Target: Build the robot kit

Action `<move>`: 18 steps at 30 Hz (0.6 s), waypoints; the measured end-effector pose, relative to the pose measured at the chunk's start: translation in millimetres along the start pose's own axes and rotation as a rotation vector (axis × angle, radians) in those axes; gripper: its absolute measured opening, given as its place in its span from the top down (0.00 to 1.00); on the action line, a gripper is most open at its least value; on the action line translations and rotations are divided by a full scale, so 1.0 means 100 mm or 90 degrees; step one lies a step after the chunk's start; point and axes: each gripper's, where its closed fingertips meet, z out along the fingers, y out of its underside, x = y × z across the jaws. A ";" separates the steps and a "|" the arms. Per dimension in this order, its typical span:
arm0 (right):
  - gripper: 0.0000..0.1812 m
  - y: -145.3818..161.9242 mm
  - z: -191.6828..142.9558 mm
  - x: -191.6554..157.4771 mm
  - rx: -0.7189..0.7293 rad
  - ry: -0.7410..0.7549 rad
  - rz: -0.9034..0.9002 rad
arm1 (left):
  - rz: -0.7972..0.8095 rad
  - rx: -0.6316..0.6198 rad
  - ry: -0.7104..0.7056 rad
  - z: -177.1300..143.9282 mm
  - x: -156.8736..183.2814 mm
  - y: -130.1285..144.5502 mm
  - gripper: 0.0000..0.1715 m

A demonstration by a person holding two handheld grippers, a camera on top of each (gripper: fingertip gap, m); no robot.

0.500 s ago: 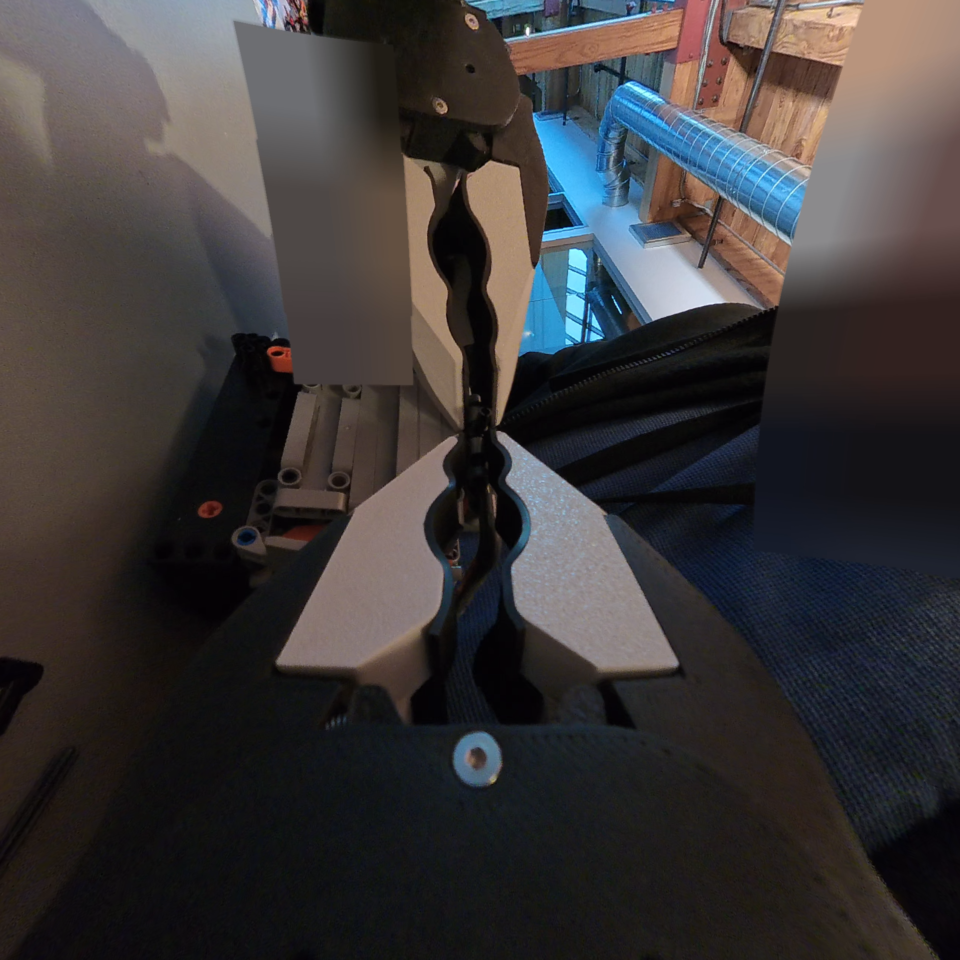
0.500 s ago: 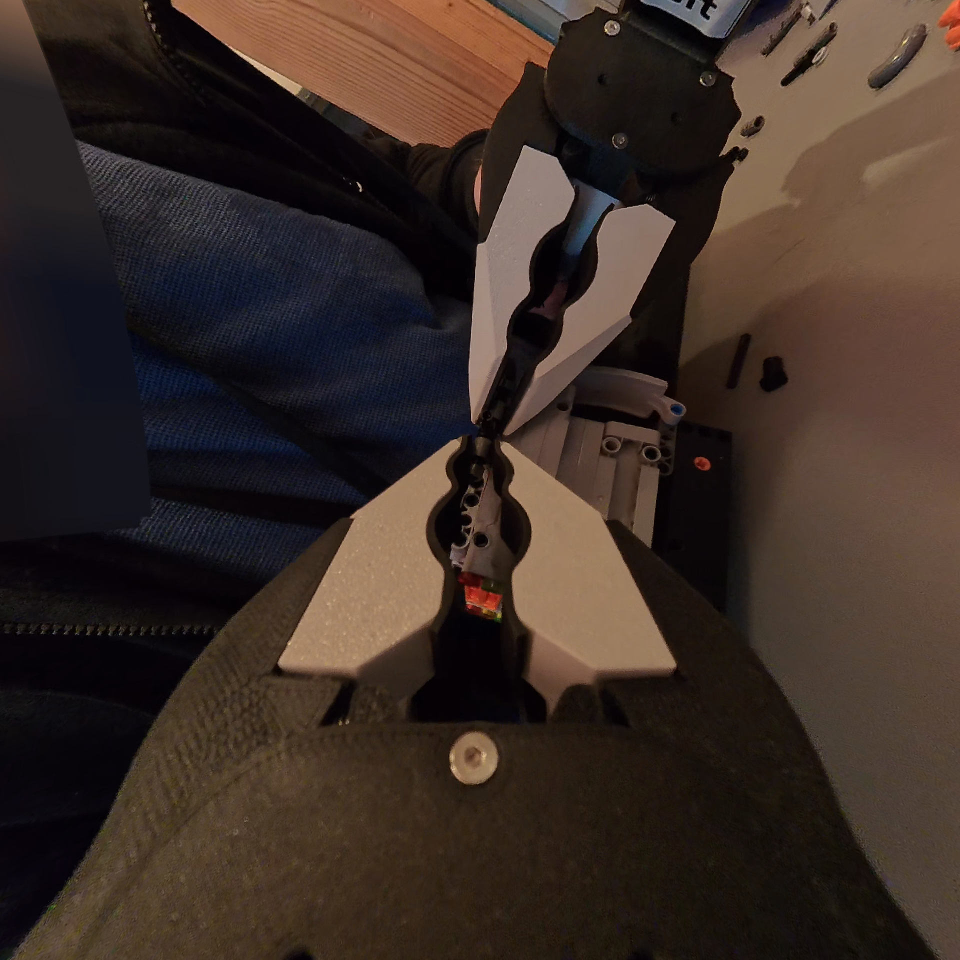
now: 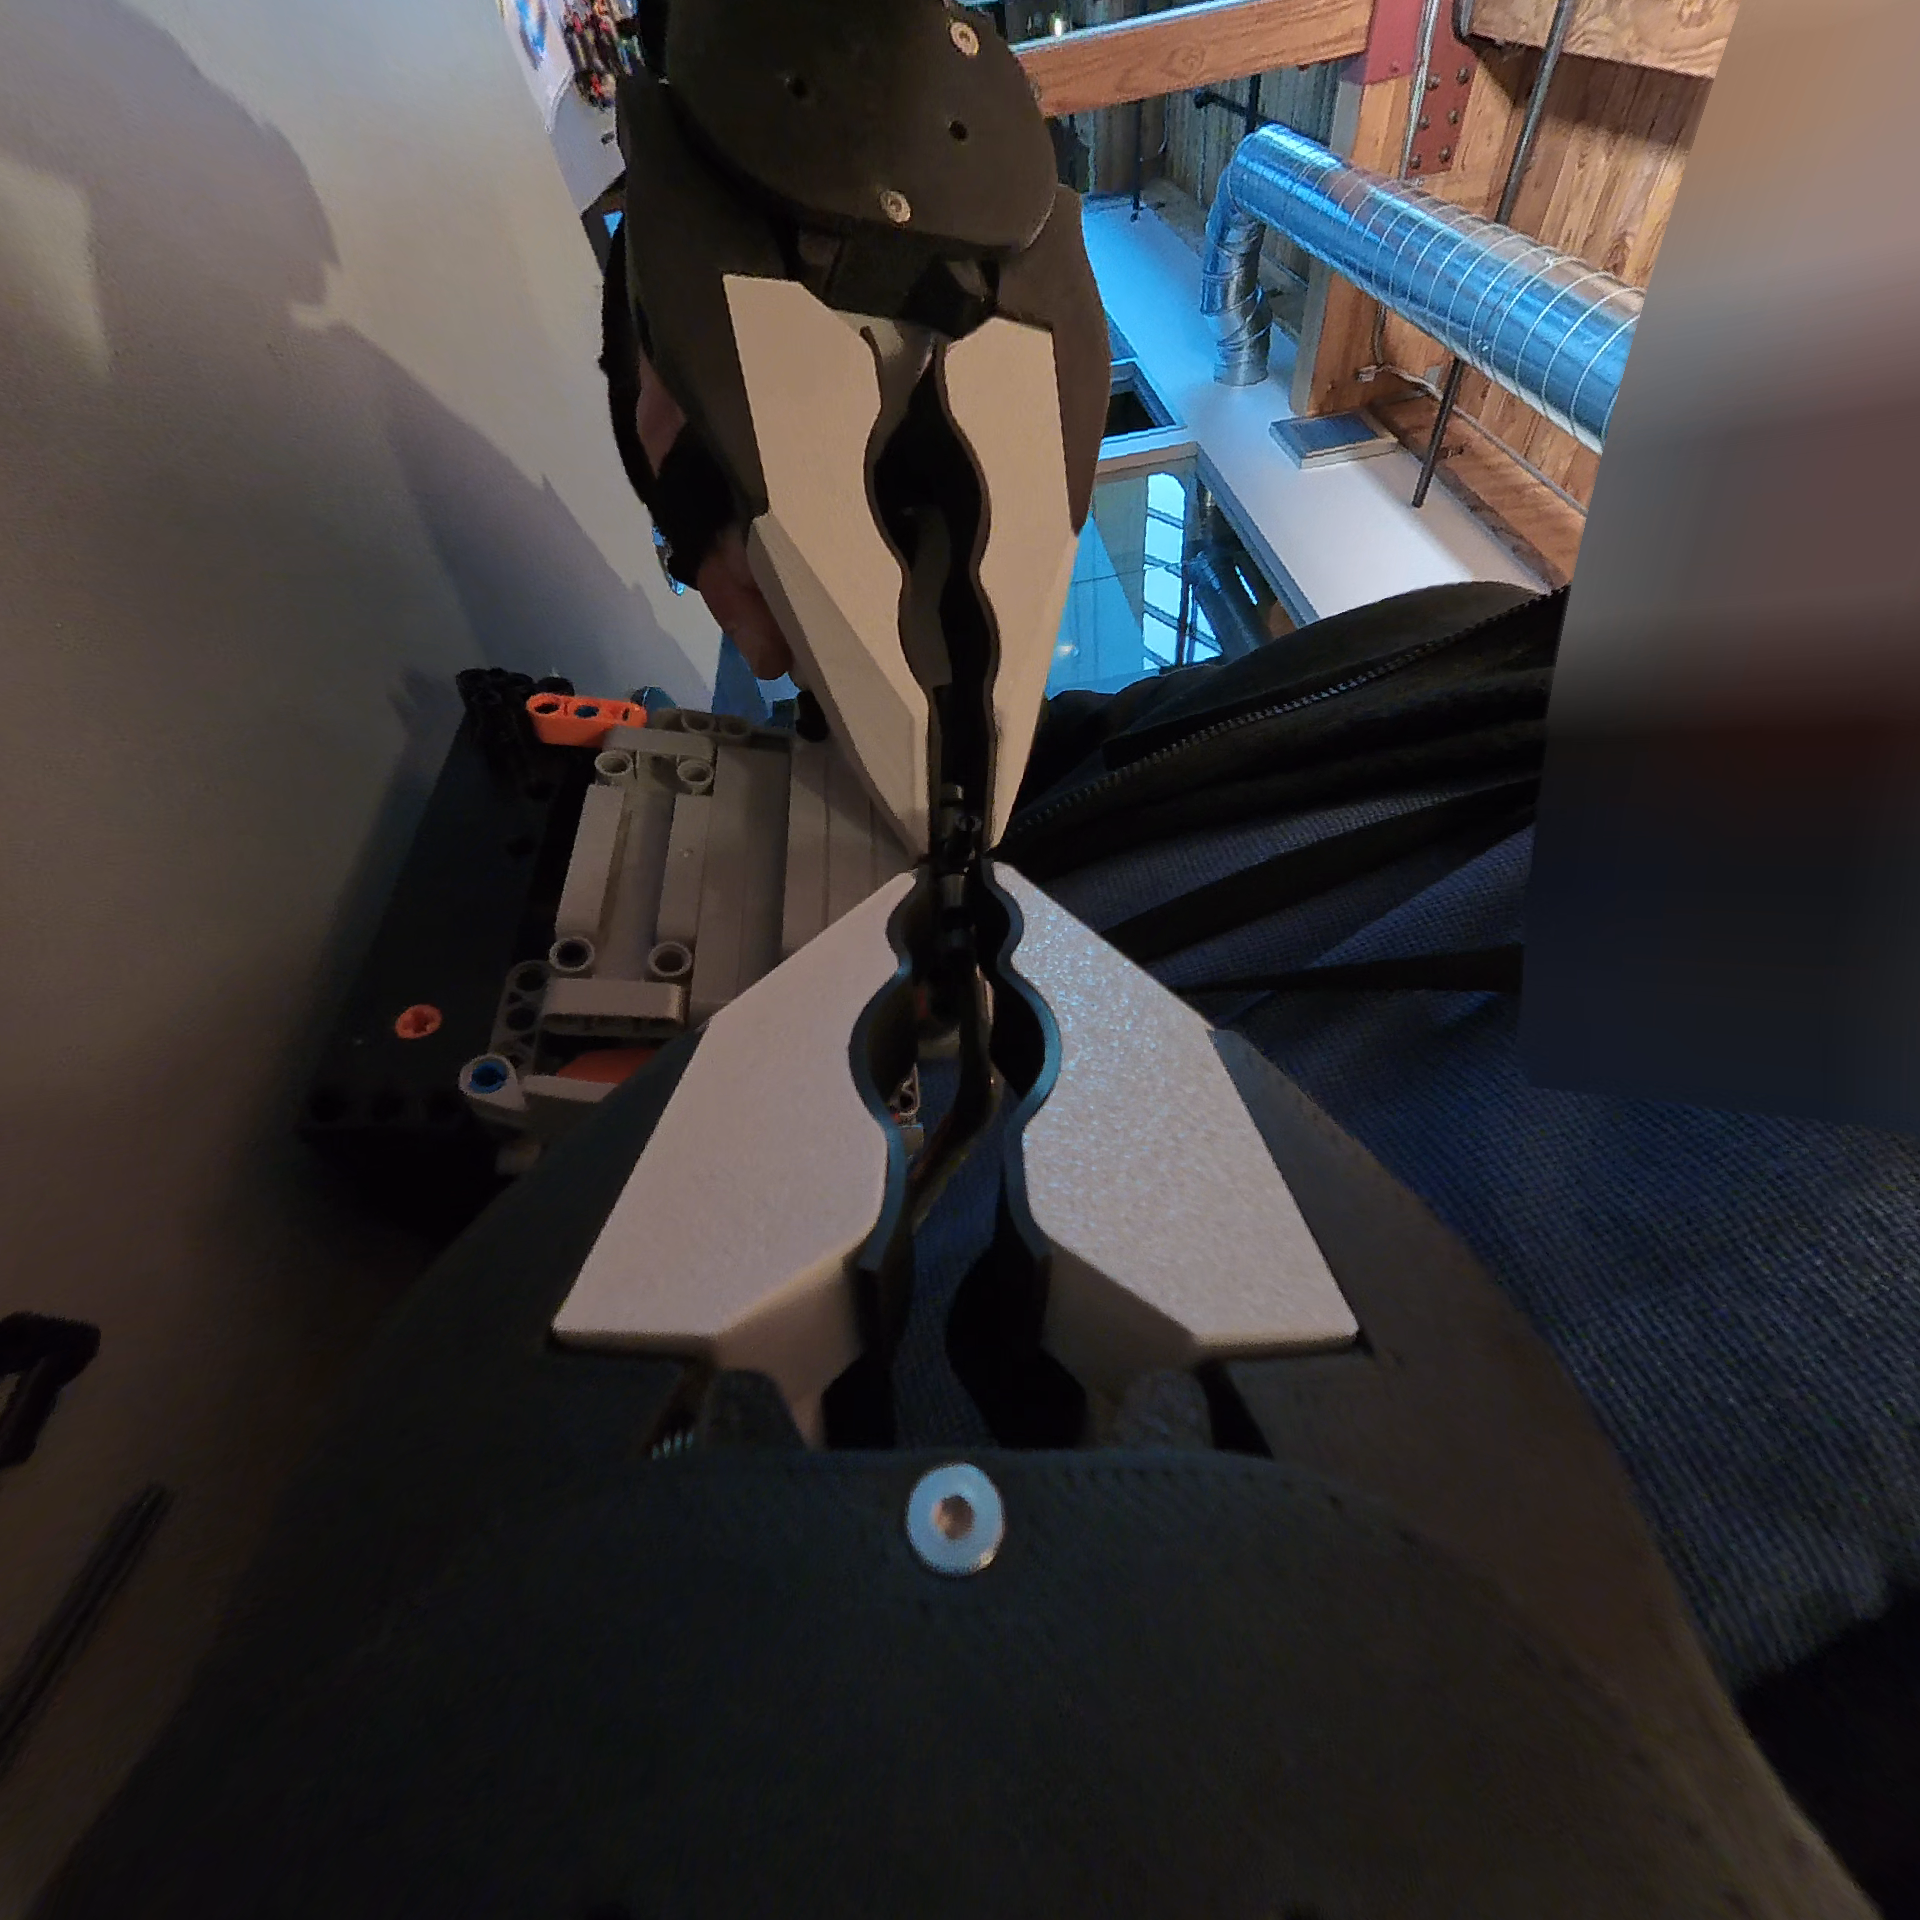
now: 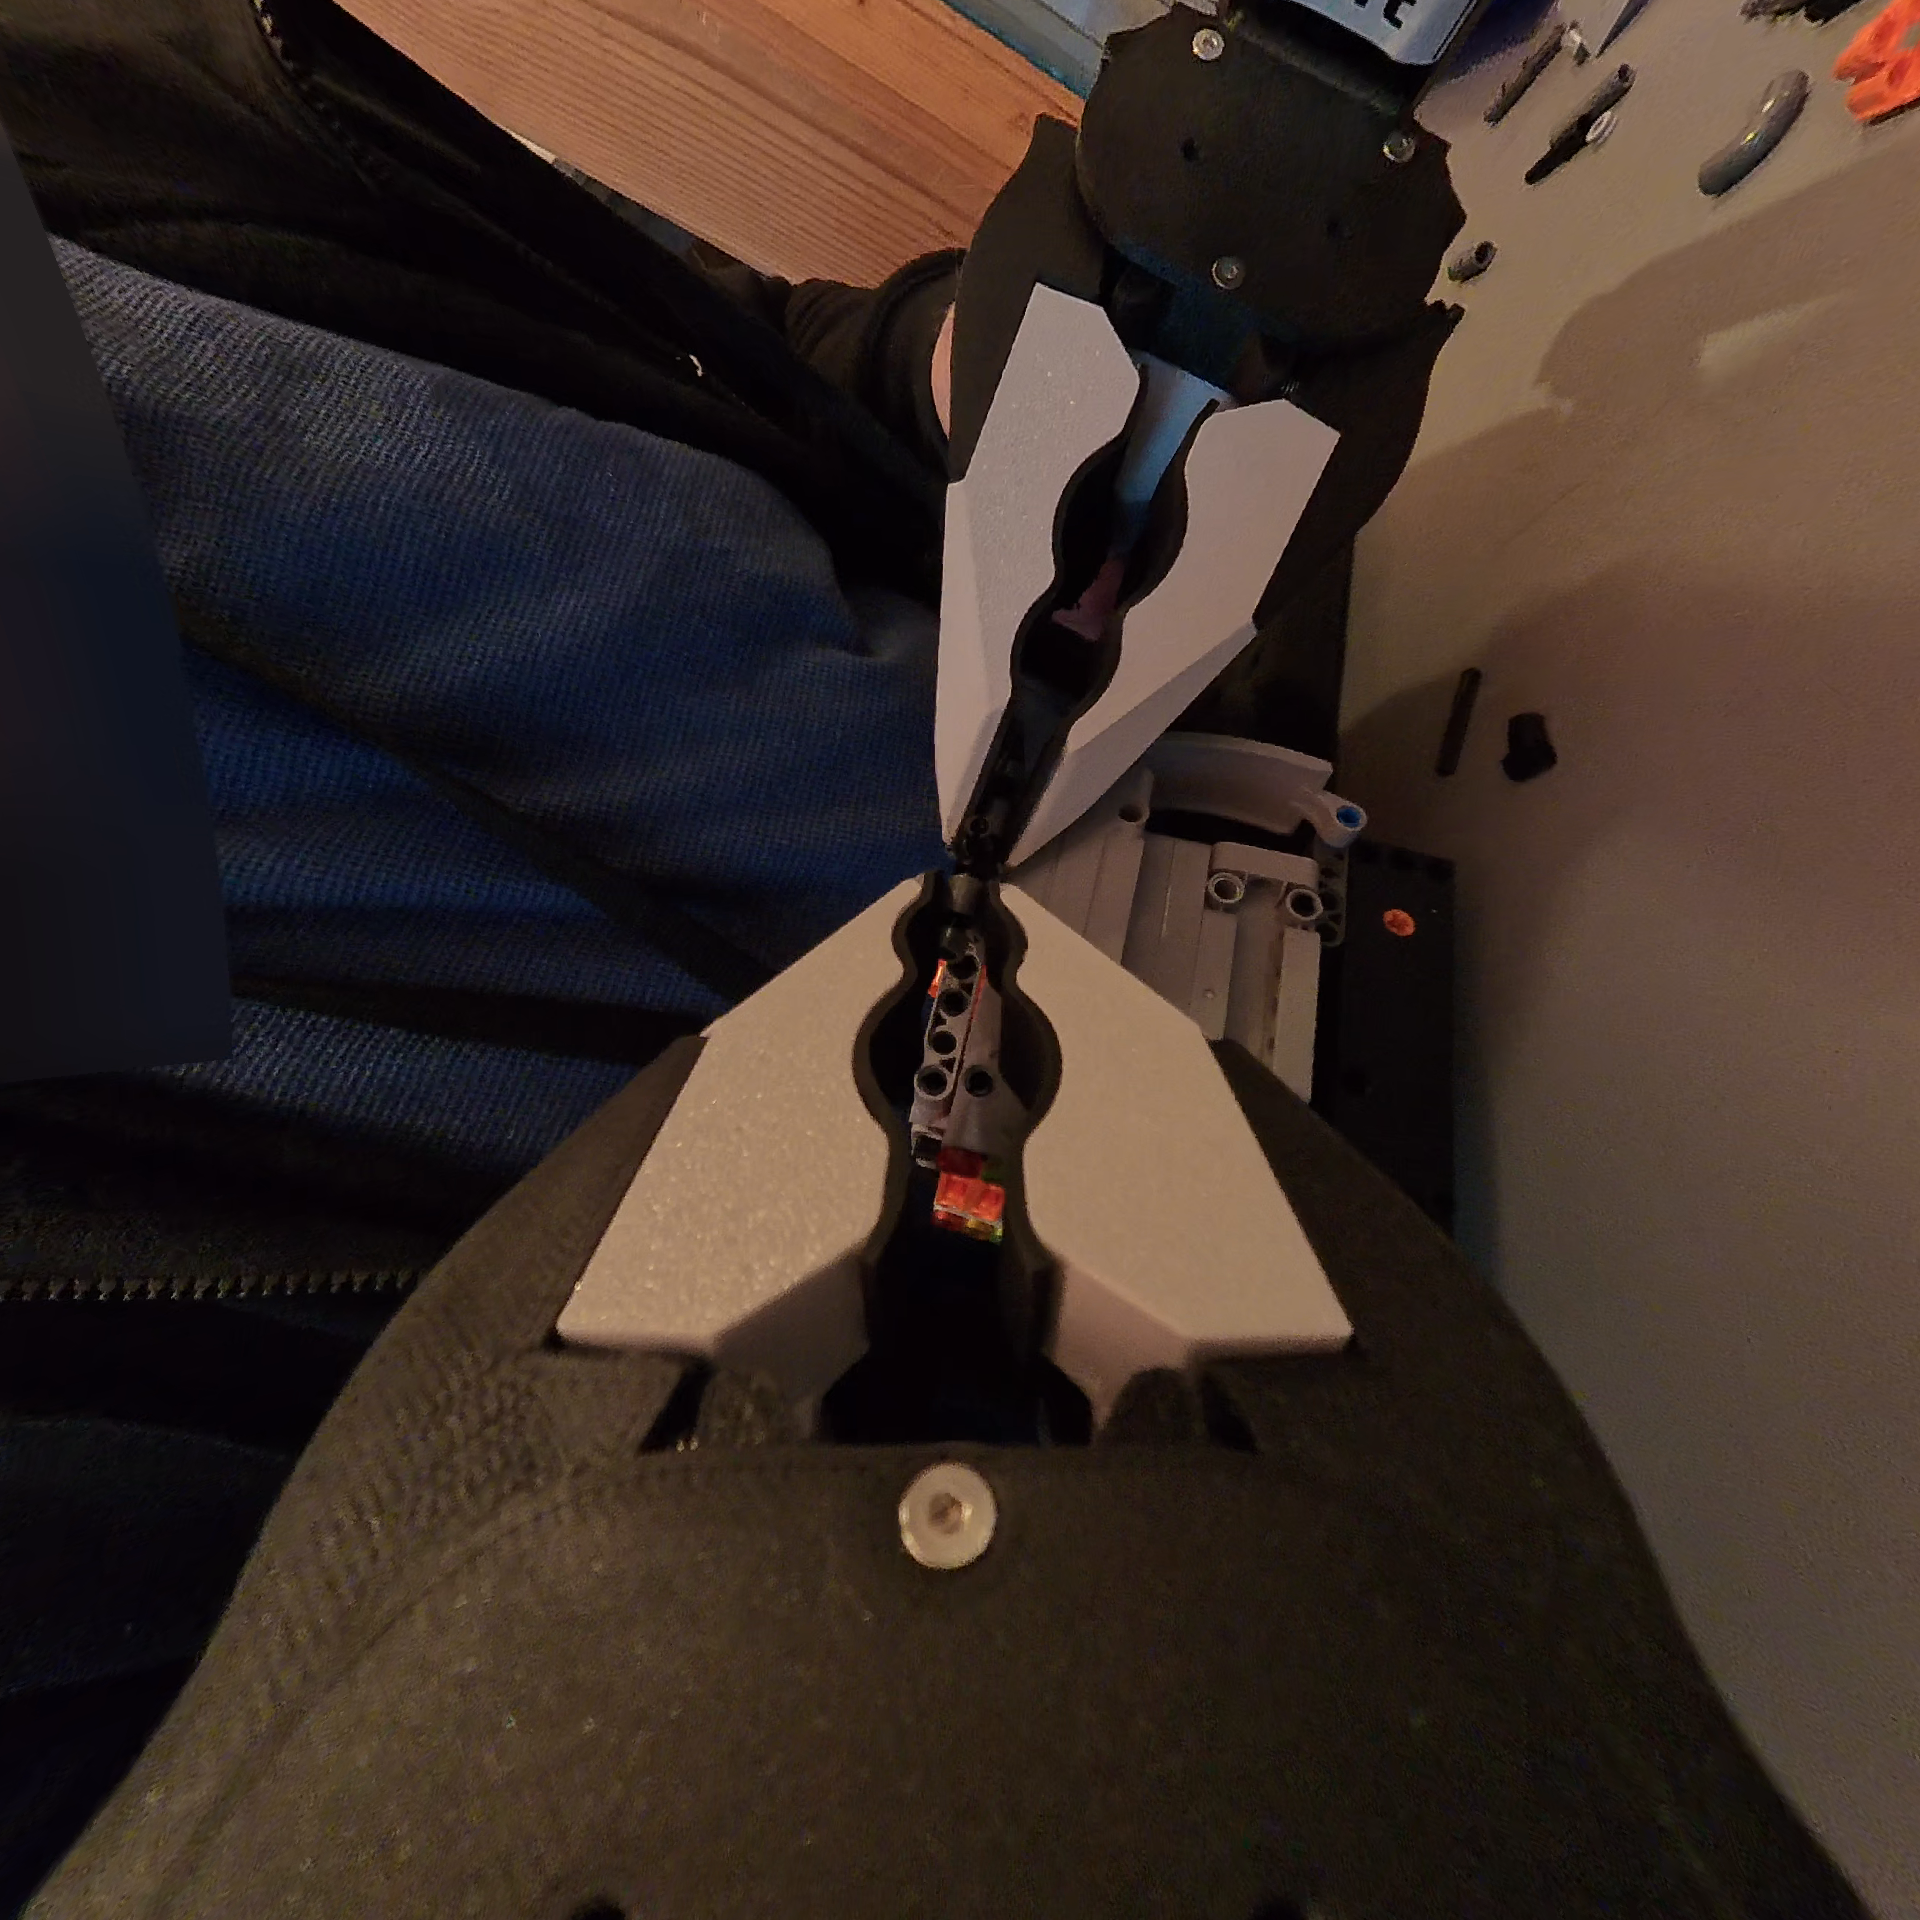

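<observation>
A small black pin is pinched tip to tip between the left claw and the right claw, both closed narrow on it (above a grey brick model on the desk).

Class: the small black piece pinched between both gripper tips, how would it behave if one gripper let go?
The black piece looks like stiff plastic, so probably no flopping. It seems tiny and light; the left gripper or right gripper alone might hold it. Gripped only at its ends, it may pivot or slip.
</observation>
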 end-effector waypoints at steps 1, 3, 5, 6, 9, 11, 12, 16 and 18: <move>0.98 0.00 0.00 0.00 0.000 -0.001 0.002 | 0.002 -0.002 -0.001 0.00 0.00 0.00 0.97; 0.97 0.00 0.00 -0.01 0.002 -0.003 0.004 | 0.001 -0.002 0.000 -0.01 0.00 0.00 0.97; 0.91 -0.02 -0.01 -0.02 0.011 -0.011 0.014 | 0.001 0.001 0.000 -0.01 0.00 0.00 0.97; 0.90 -0.02 -0.02 0.01 0.012 -0.002 0.016 | 0.003 0.001 -0.003 -0.01 -0.01 -0.01 0.97; 0.97 -0.01 -0.01 0.01 0.003 0.009 -0.001 | 0.004 -0.002 -0.005 -0.01 -0.01 -0.01 0.97; 0.97 0.00 0.00 0.01 -0.003 0.015 -0.004 | 0.005 -0.007 -0.004 -0.01 0.00 -0.01 0.97; 0.97 0.00 -0.01 0.01 -0.003 0.016 -0.005 | 0.005 -0.006 -0.005 -0.01 -0.01 -0.01 0.97; 0.97 0.00 -0.02 0.01 -0.002 0.011 0.002 | 0.008 -0.013 -0.007 -0.01 -0.01 -0.02 0.97; 0.97 0.00 -0.03 0.01 -0.003 0.010 0.004 | 0.006 -0.016 -0.005 0.00 -0.01 -0.02 0.97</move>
